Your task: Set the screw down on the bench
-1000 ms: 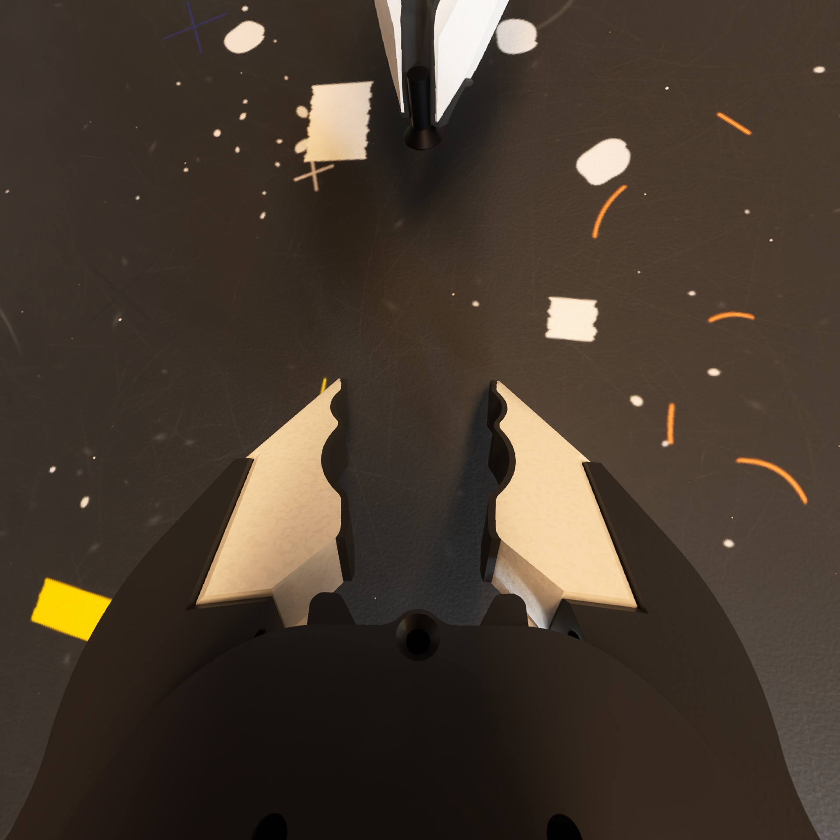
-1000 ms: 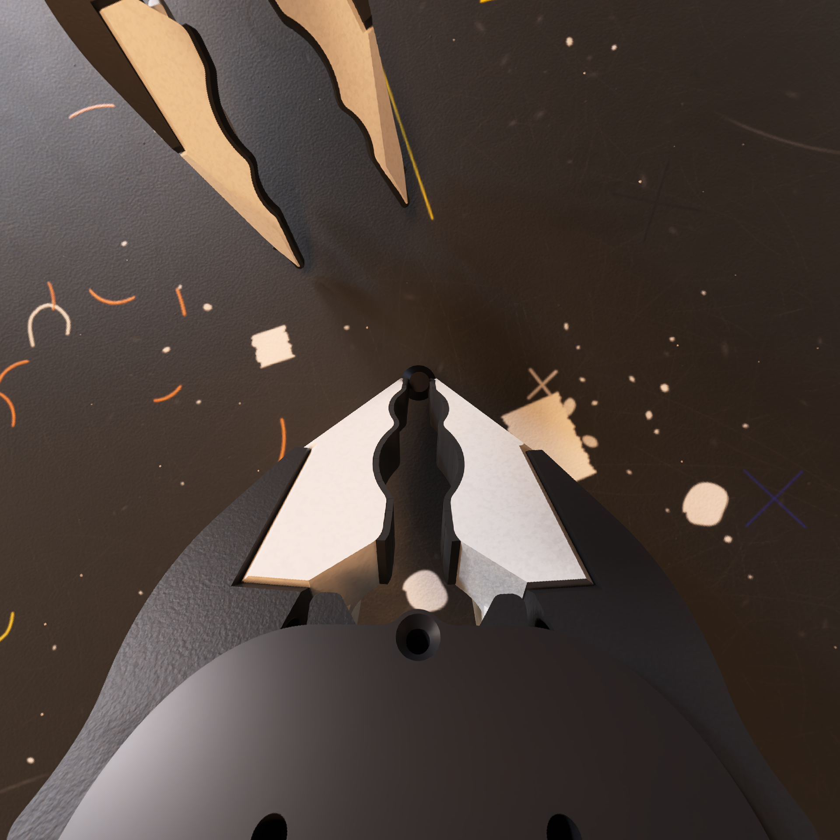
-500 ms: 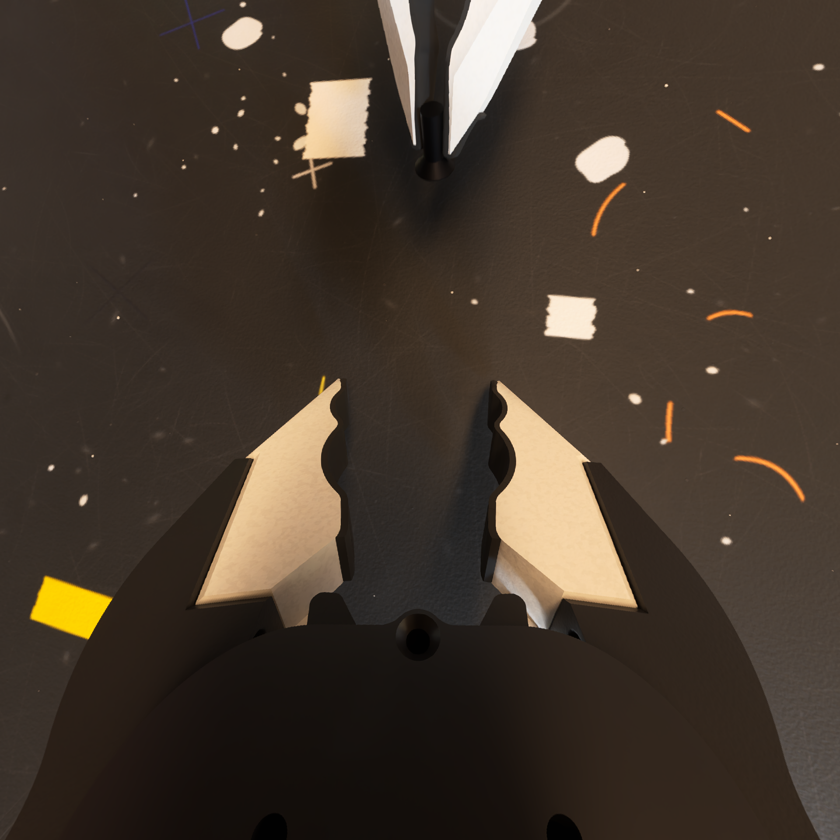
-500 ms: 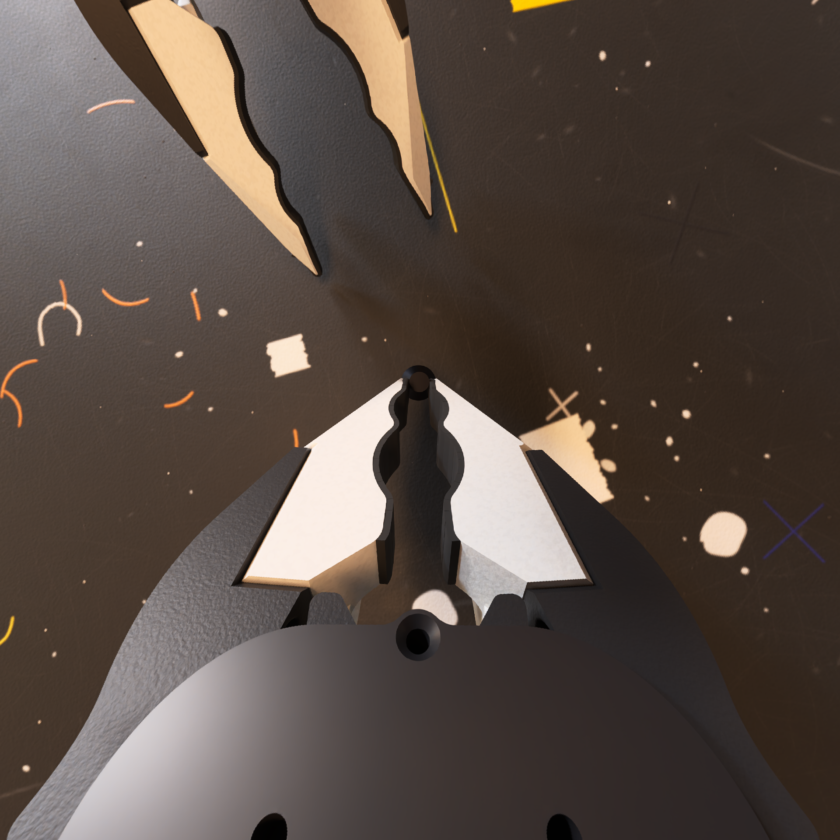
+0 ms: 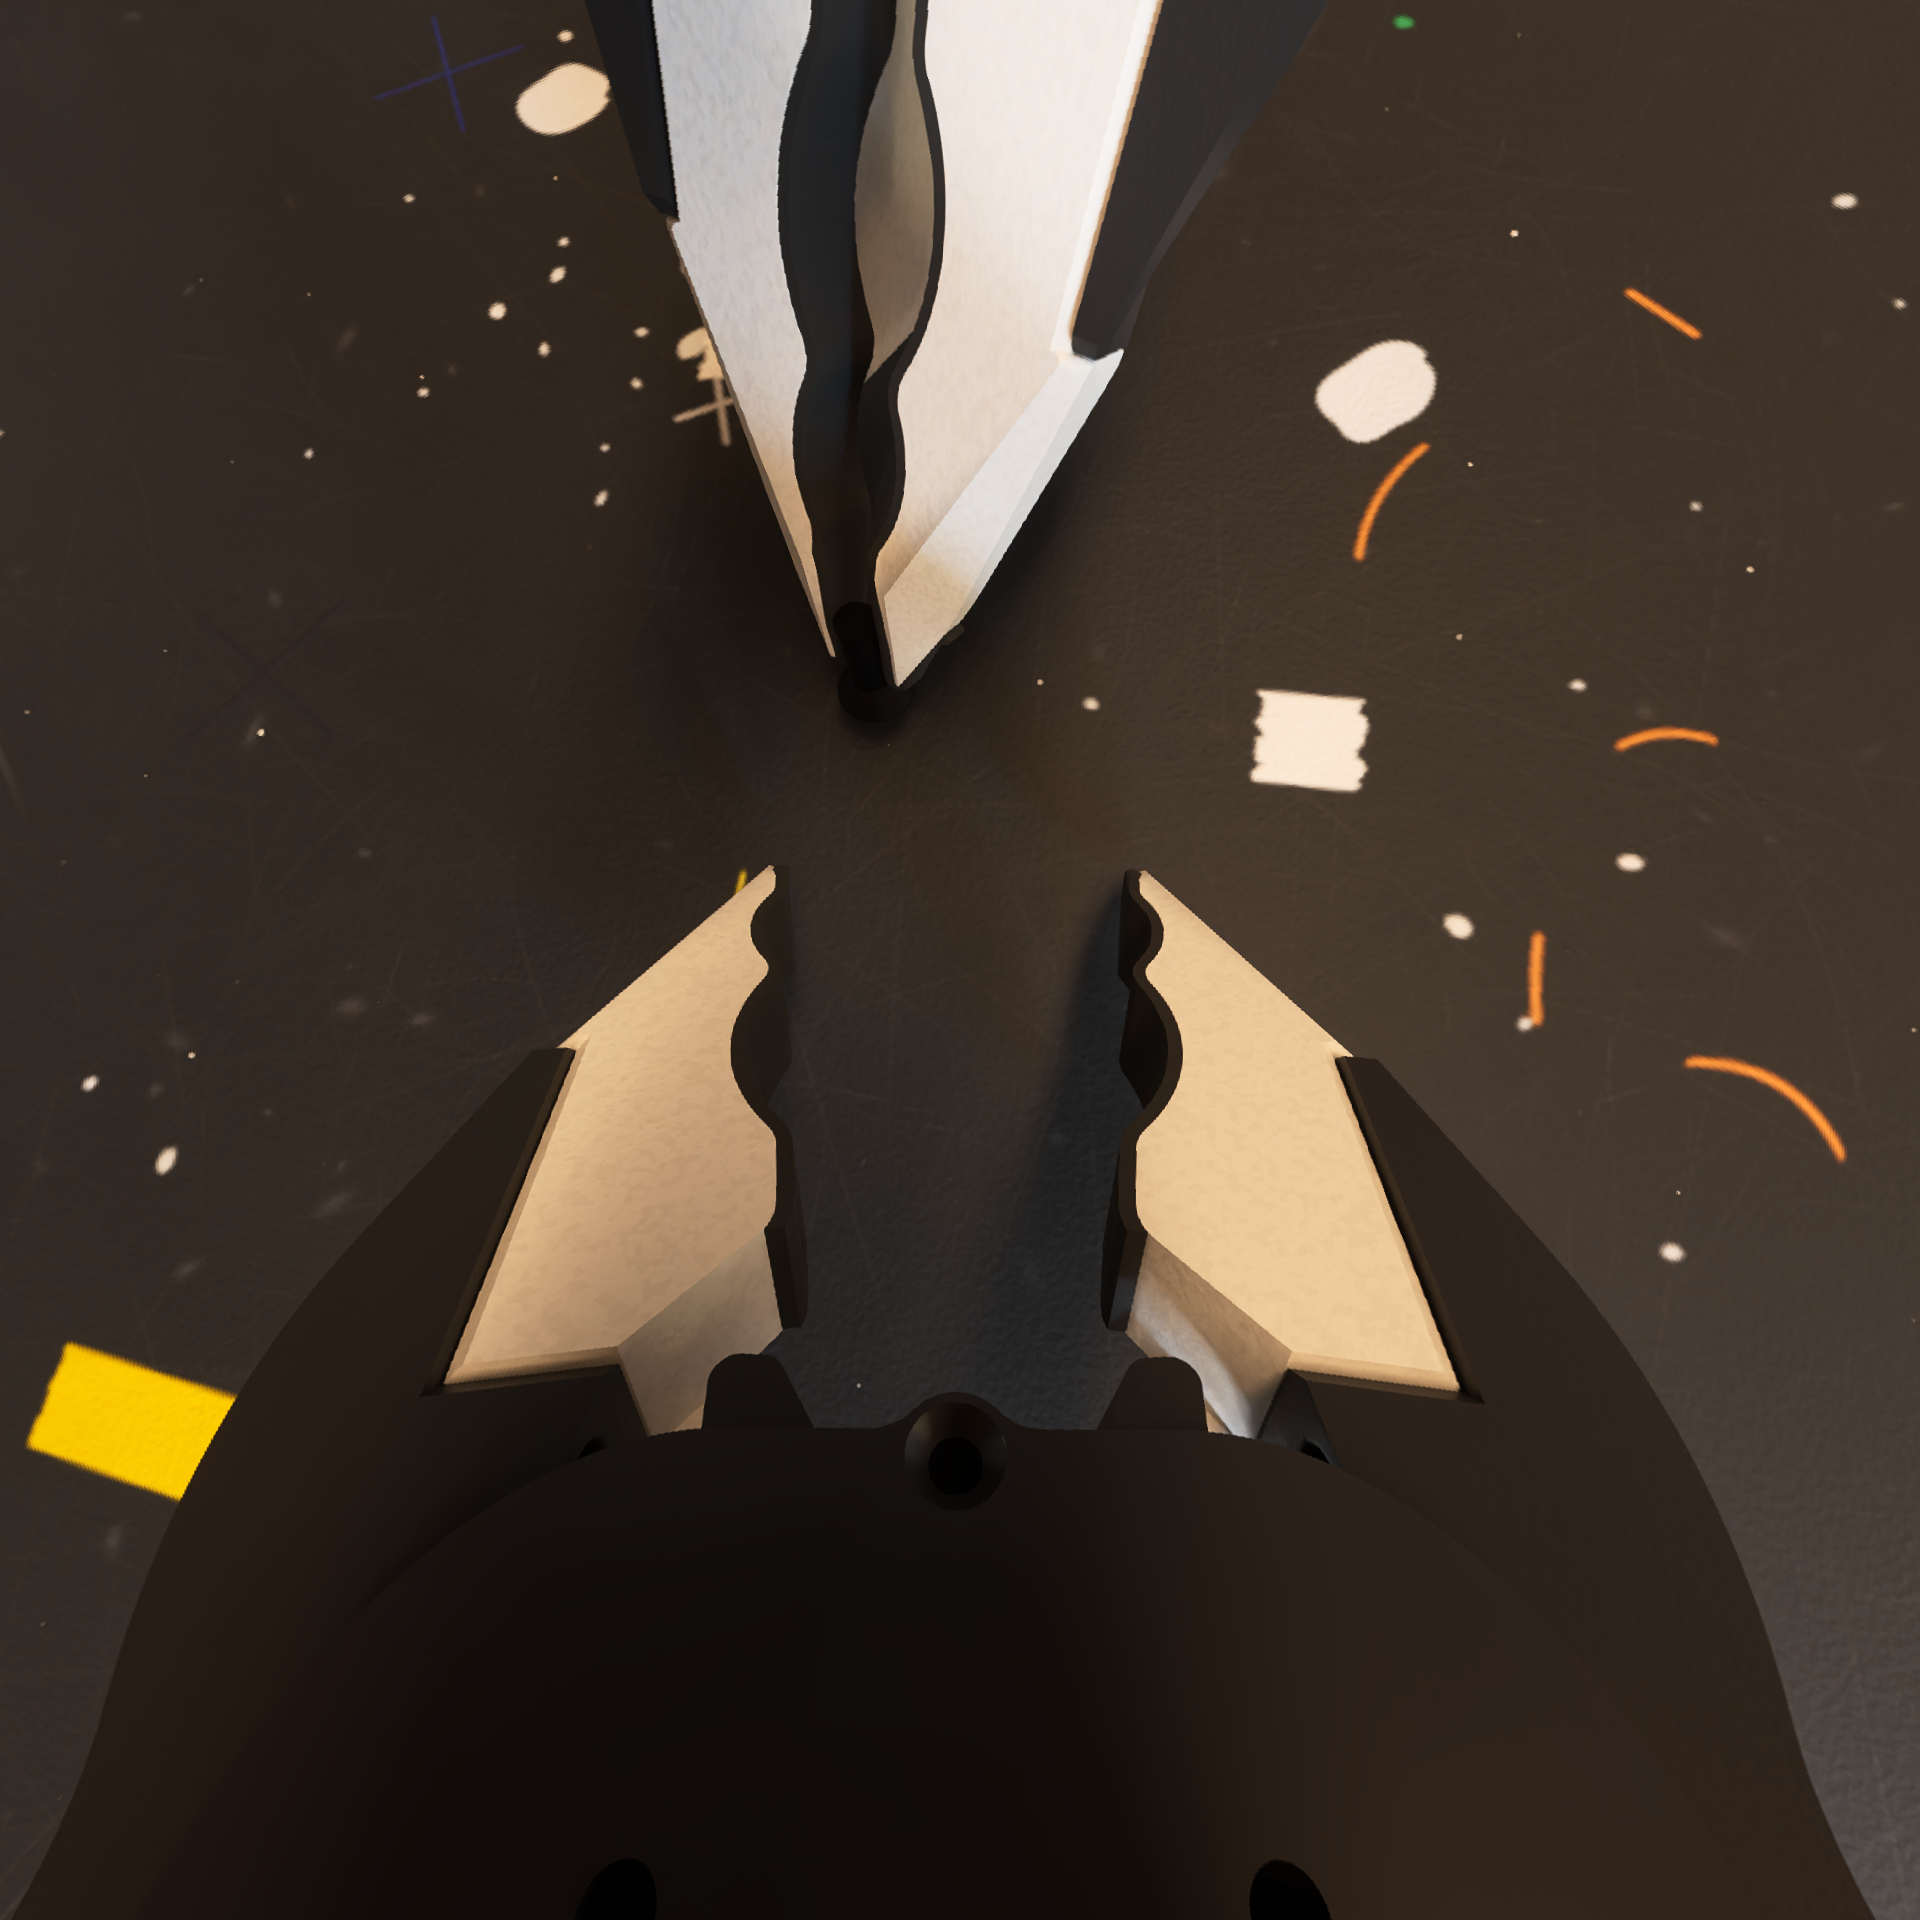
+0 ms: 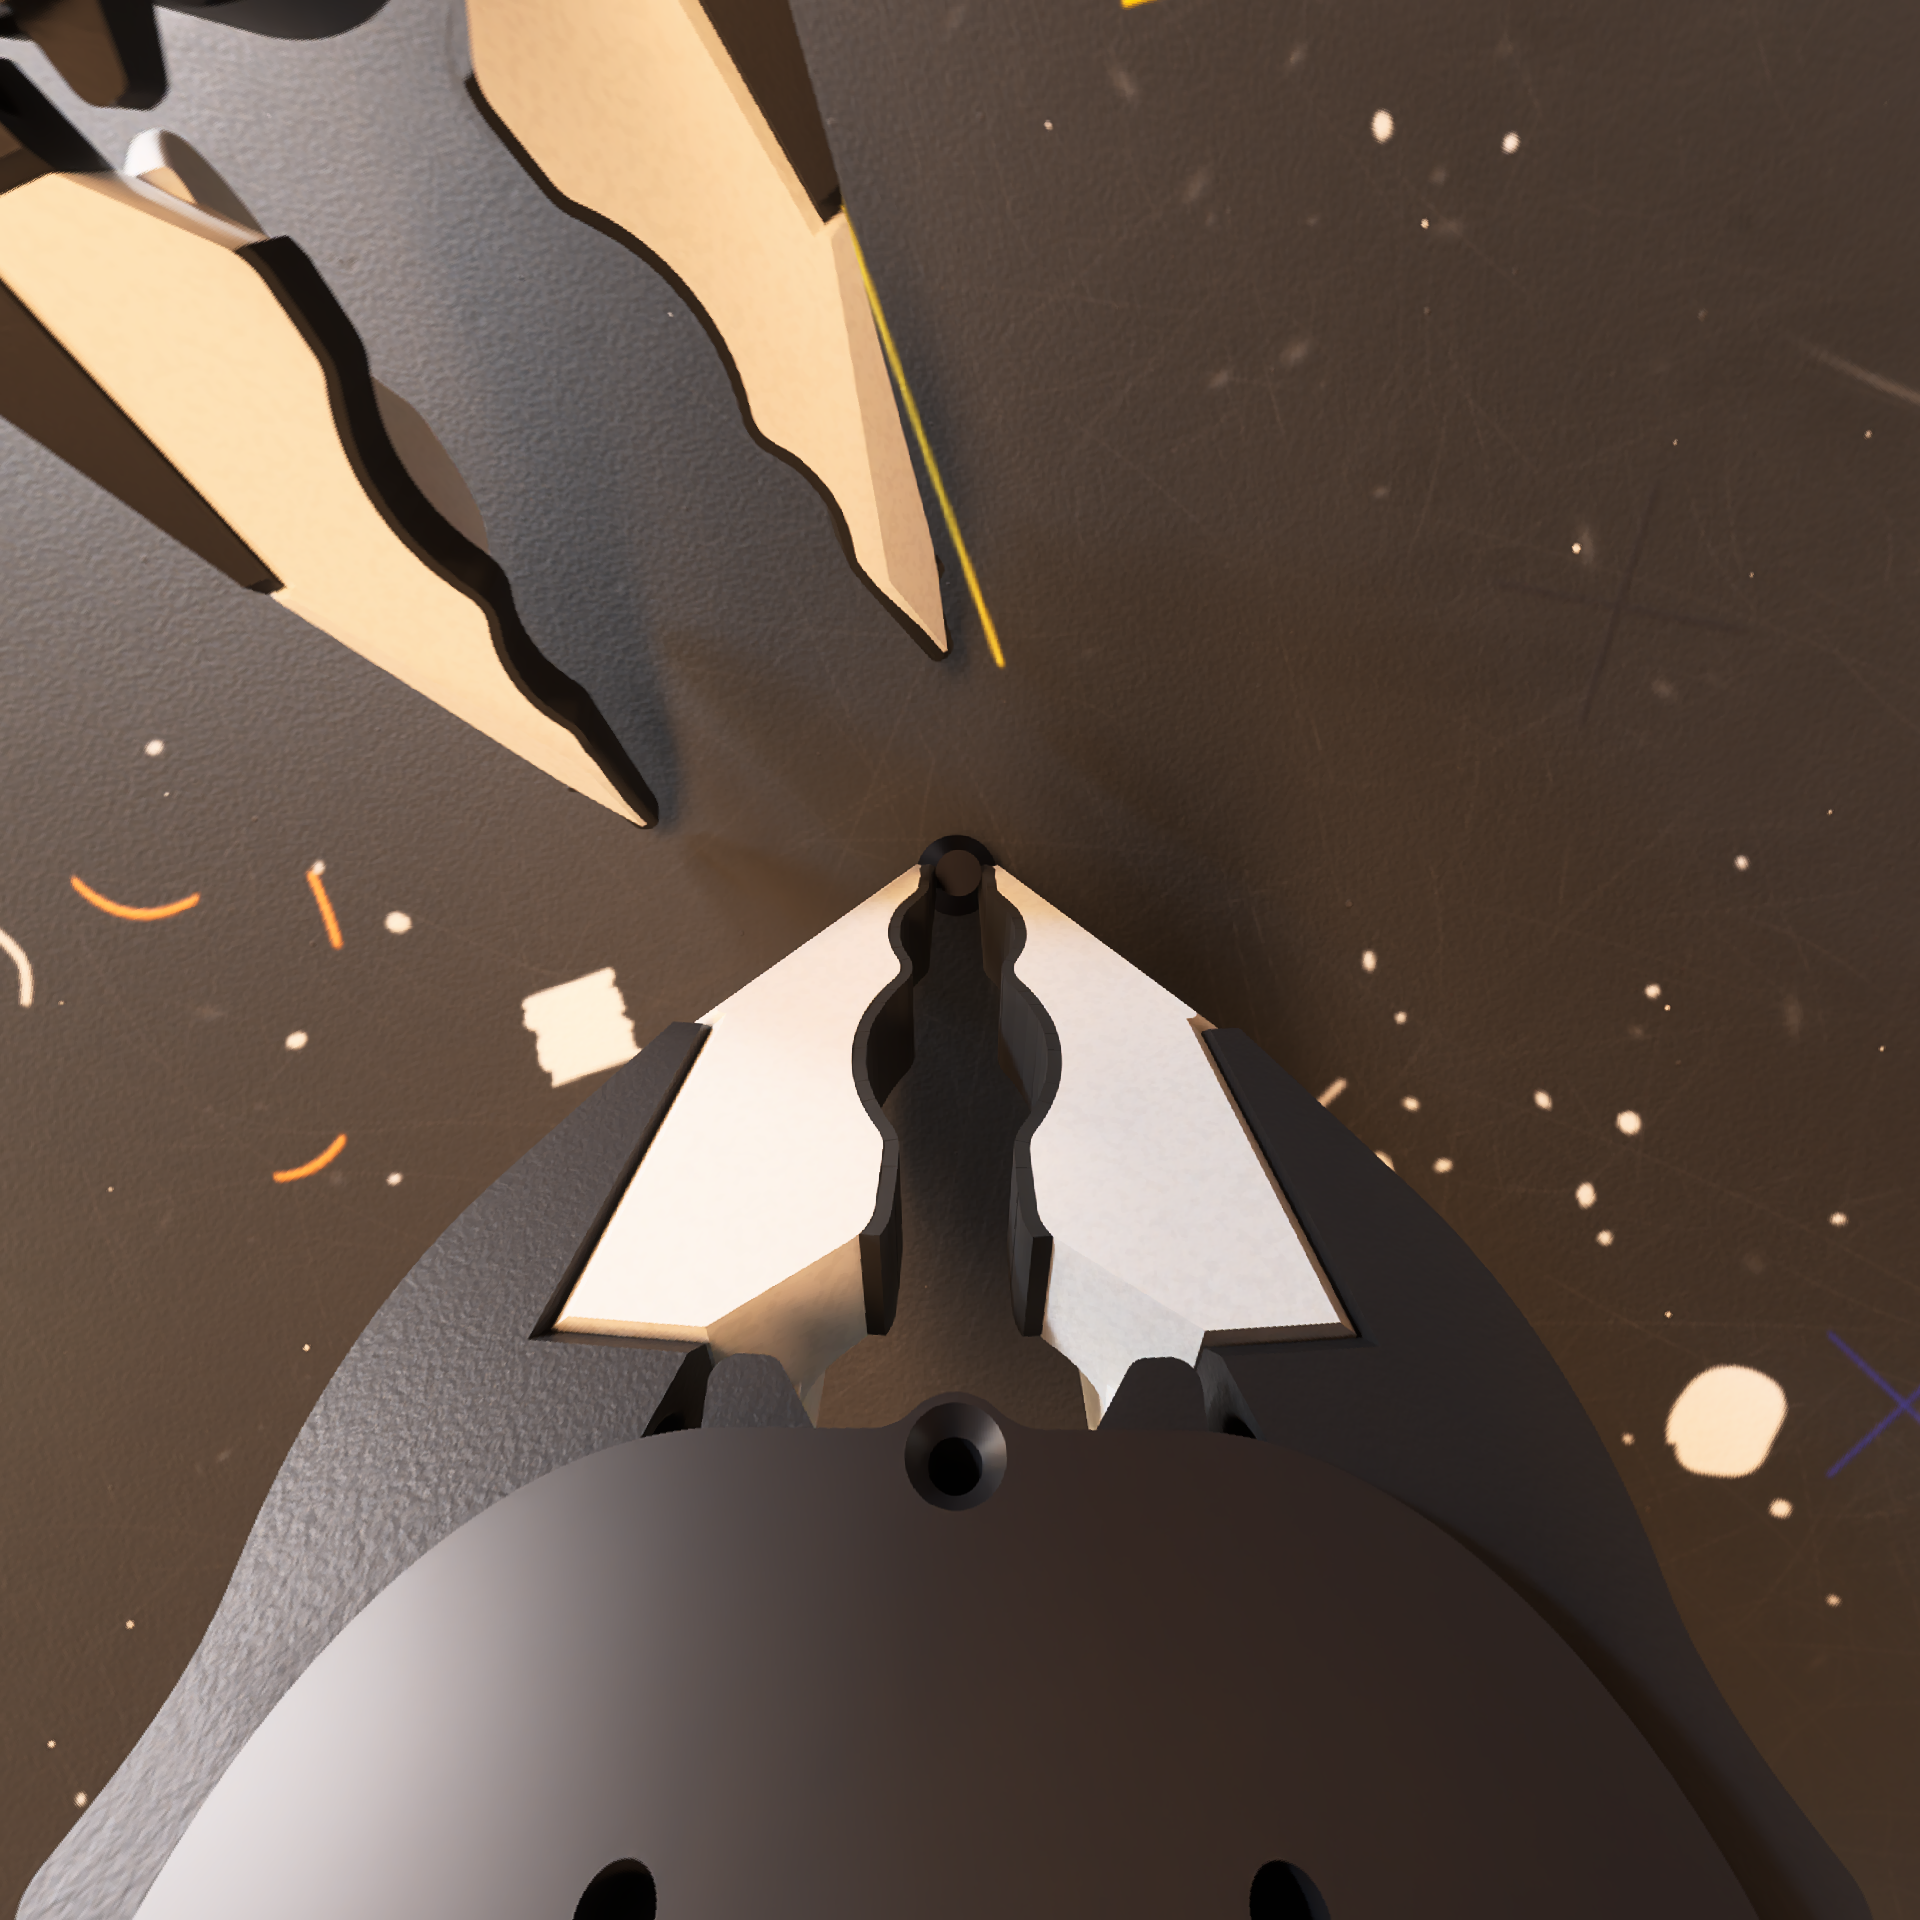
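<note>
The small black screw (image 5: 868,681) is pinched at the tips of my right gripper (image 5: 862,660), which comes down from the top of the left wrist view. The screw's head points down, at or just above the dark bench (image 5: 416,727); I cannot tell whether they touch. In the right wrist view the right gripper (image 6: 956,883) is shut on the screw (image 6: 956,871), seen end-on at the fingertips. My left gripper (image 5: 954,883) is open and empty, a short way in front of the screw. It also shows in the right wrist view (image 6: 795,732), at the upper left.
The bench is dark, flecked with pale paint spots and orange curls (image 5: 1387,499). A white tape patch (image 5: 1309,740) lies right of the screw, and a yellow patch (image 5: 125,1418) at the lower left. A thin yellow line (image 6: 935,499) runs beside the left gripper's finger.
The right gripper has brought the screw down and much closer to the left gripper's open fingers. The left gripper has stayed open and nearly still.
</note>
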Motion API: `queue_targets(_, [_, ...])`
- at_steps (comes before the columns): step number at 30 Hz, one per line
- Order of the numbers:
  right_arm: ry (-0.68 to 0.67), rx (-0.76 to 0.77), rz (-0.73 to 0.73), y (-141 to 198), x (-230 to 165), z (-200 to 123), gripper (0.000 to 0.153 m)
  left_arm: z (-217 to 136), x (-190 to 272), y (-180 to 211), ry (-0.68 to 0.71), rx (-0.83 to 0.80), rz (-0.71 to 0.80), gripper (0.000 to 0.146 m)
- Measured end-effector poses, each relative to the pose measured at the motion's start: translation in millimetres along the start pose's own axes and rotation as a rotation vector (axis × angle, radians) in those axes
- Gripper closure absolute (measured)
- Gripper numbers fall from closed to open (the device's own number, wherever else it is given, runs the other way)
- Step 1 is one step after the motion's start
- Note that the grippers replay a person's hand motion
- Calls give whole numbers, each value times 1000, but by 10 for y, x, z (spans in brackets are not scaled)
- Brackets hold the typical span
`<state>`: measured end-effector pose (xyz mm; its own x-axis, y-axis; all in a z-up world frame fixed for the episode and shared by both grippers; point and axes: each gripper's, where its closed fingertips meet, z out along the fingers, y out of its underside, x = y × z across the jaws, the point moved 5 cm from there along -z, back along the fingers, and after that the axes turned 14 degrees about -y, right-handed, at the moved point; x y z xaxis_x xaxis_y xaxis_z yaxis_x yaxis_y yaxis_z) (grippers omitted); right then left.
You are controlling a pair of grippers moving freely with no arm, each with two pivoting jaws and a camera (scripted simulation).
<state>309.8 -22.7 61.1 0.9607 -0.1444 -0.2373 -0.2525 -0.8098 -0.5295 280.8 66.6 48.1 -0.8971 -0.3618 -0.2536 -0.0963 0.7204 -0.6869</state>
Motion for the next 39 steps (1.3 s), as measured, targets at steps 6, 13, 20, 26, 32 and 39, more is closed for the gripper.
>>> queue_targets(6, [-3, -13, 47, 41, 6, 23, 145, 15, 2, -8, -4, 5, -11, 83])
queue_targets(13, [6, -1, 96, 79, -4, 17, 145, 20, 9, -15, -2, 8, -9, 83])
queue_targets(20, [30, 16, 65, 27, -50, -53, 135, 17, 19, -18, -3, 9, -1, 82])
queue_targets(26, [53, 17, -1, -74, -23, -16, 153, 17, 23, -20, -1, 10, 3, 83])
queue_targets(32, [55, 11, -4, -71, 12, 37, 153, 18, 22, -21, -2, 10, 2, 83])
queue_targets(39, [72, 7, -17, -70, 30, 24, 151, 23, 23, -26, 2, 12, 4, 83])
